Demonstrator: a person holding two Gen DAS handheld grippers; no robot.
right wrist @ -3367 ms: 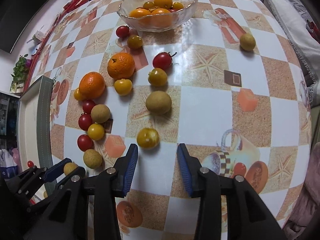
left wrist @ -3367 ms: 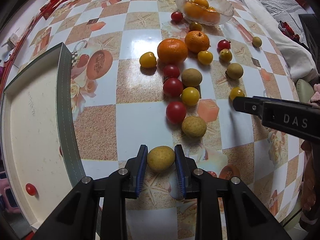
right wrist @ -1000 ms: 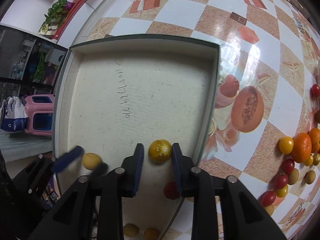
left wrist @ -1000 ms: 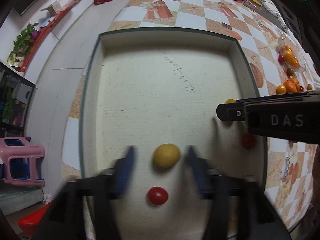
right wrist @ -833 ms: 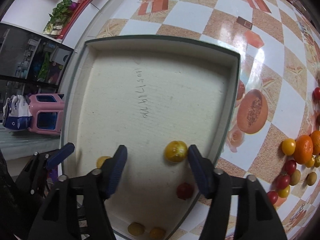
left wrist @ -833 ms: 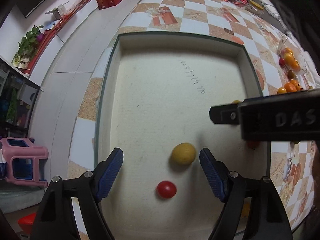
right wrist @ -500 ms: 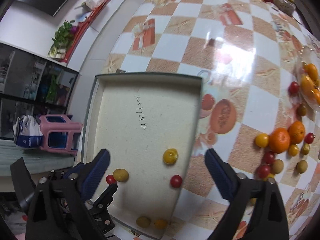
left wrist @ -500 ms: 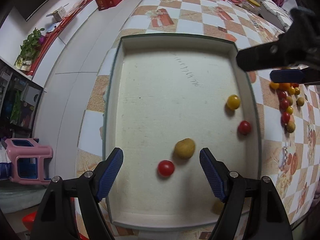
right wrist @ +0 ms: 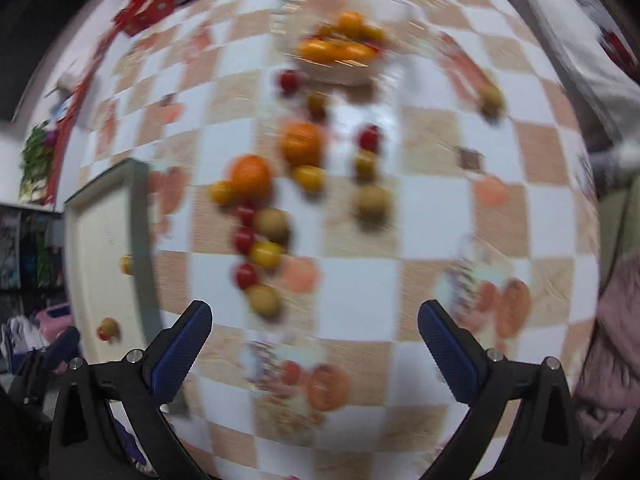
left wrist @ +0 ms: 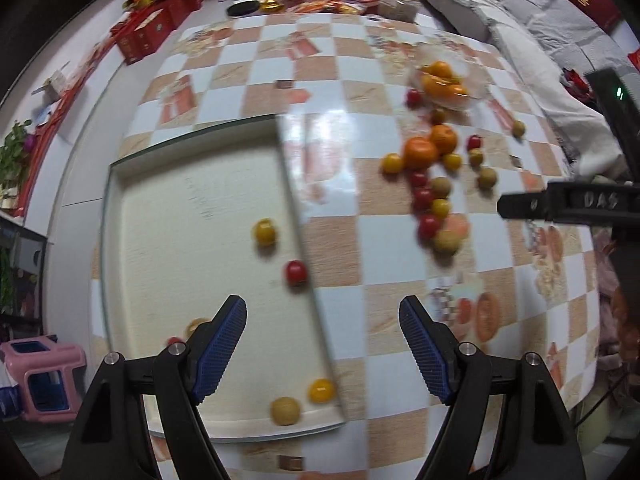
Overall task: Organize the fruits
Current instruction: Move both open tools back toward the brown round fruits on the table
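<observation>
While both the left gripper (left wrist: 322, 344) and right gripper (right wrist: 314, 344) hang spread and empty, the red cherry tomato (left wrist: 296, 272) lies in the tray (left wrist: 116, 208) just ahead of the left fingers.

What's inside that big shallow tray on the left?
The tray holds small fruits: a yellow one, a red one, and two more near the front edge. The left claw partly hides another two.

The tray (left wrist: 120, 248) sits on the left side of the table (left wrist: 344, 248). 6 small fruits lie in it, 2 at its near edge. To its right, many fruits lie loose. The bowl (left wrist: 476, 80) of fruit stands behind them.
</observation>
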